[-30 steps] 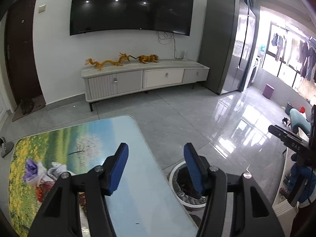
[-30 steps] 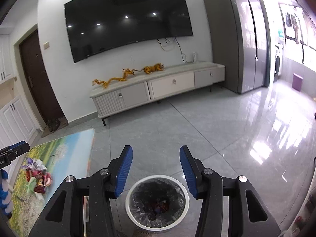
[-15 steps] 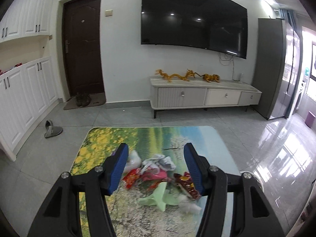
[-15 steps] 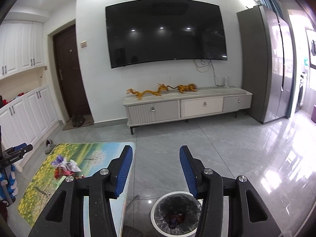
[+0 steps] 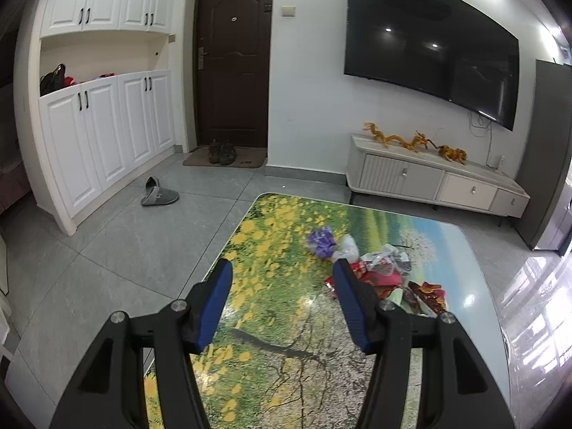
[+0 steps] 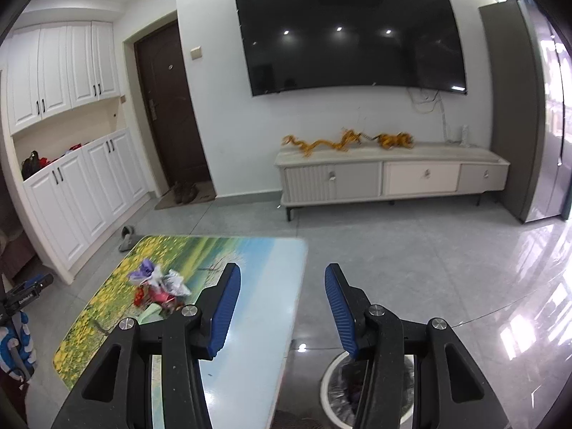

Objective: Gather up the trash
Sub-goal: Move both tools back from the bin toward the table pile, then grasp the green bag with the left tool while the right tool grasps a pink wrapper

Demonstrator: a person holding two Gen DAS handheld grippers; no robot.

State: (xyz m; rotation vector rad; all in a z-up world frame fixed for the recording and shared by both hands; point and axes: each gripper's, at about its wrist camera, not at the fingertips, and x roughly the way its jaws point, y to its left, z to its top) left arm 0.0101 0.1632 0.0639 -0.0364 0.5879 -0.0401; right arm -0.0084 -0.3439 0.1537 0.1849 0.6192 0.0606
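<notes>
Flowery counter (image 5: 271, 325) has a trash pile (image 5: 375, 271) near its far right edge; both hand-held grippers, left (image 5: 282, 307) and right (image 6: 282, 309), hang open and empty, with what's probably a trash bin (image 6: 330, 389) on the floor.

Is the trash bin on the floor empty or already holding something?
Holding something: the trash bin has dark and reddish scraps inside its liner, partly hidden by the right gripper.

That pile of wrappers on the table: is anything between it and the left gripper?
Nothing visible. The left gripper is open and empty above bare tabletop, and the wrappers lie just ahead, to the right of its line. Only flowered table surface lies between them.
</notes>
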